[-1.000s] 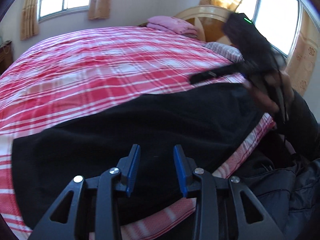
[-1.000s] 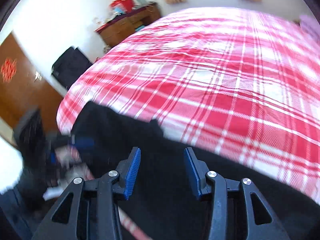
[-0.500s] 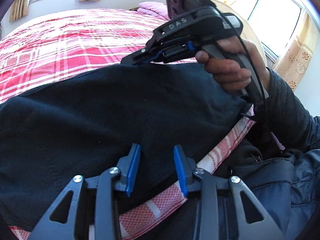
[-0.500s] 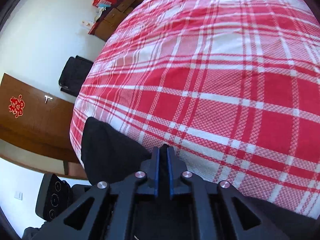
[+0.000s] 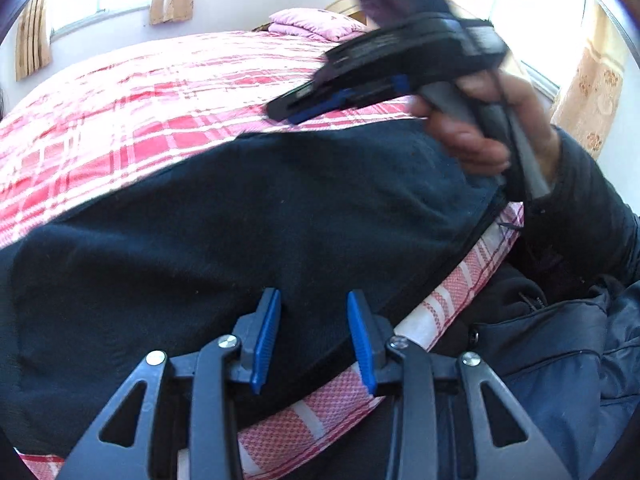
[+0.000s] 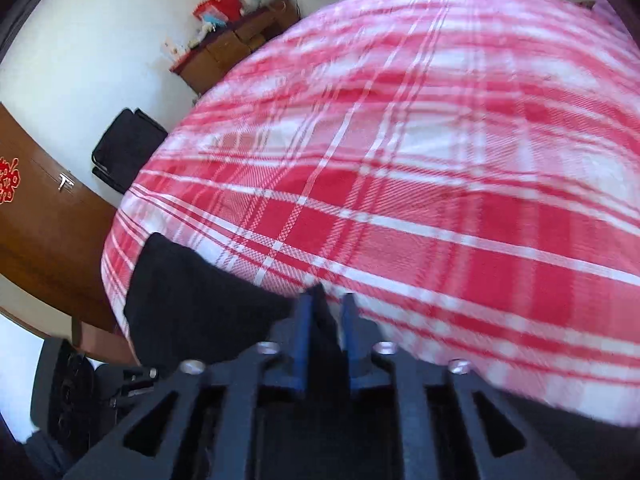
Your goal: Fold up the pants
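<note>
Nearest in the left wrist view, the left gripper [image 5: 314, 340] is being held with its blue pads parted and nothing between them, hovering over the near edge of the bed [image 5: 160, 128]. Beneath it, the dark pants [image 5: 240, 232] are lying spread along that near edge, over the red plaid bedspread [image 6: 440, 184]. Farther along the same edge, toward the right-hand corner, the right gripper [image 6: 325, 312] is being held clenched on a fold of the pants' fabric, a dark wedge of cloth being pinched between its pads. A fold appears to be getting started, with only one end being gripped. The next move is judged to call for the cloth under the left gripper being clamped, so that both ends are being carried together across the bed. At the far end, pink pillows [image 5: 316, 26] are lying by the headboard.
</note>
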The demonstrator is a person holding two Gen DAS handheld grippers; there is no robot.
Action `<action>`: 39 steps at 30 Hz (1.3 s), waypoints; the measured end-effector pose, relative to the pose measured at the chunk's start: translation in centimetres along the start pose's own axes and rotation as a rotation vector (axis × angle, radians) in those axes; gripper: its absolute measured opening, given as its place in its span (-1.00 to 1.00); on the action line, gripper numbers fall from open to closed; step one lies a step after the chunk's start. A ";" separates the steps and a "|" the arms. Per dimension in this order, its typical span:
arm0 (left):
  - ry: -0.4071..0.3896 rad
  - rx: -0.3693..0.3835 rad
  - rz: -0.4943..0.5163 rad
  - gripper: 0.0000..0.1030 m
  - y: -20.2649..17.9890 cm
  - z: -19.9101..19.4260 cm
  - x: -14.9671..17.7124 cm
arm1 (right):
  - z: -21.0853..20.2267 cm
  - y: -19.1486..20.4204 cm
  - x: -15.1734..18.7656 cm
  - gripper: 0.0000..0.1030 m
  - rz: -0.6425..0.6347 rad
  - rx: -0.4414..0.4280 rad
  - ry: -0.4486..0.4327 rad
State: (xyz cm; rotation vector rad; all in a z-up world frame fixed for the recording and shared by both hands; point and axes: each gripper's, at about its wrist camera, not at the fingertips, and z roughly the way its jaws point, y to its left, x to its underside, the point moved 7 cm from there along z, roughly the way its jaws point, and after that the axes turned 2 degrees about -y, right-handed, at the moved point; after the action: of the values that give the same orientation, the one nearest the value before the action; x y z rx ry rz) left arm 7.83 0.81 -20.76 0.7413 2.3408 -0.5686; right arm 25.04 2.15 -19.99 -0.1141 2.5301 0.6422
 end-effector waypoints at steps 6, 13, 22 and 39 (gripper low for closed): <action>-0.016 0.024 0.100 -0.27 -4.3 0.1 -2.5 | -12.8 -7.1 4.1 -0.17 0.075 0.102 -0.142; 0.012 0.102 0.241 -0.27 -10.3 3.4 -6.0 | -26.8 -17.2 10.7 -0.17 0.340 0.297 -0.332; 0.083 0.181 0.396 -0.27 -17.4 8.3 -7.9 | -33.2 -23.9 16.3 -0.17 0.528 0.388 -0.421; 0.104 0.134 0.422 -0.33 -19.4 11.0 -6.4 | -34.1 -24.9 17.4 -0.17 0.538 0.398 -0.420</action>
State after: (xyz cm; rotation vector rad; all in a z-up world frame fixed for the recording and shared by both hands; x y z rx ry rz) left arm 4.50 -22.17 -20.39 1.3128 2.1591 -0.5093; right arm -0.86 -34.98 -13.73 0.7803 2.2136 0.2936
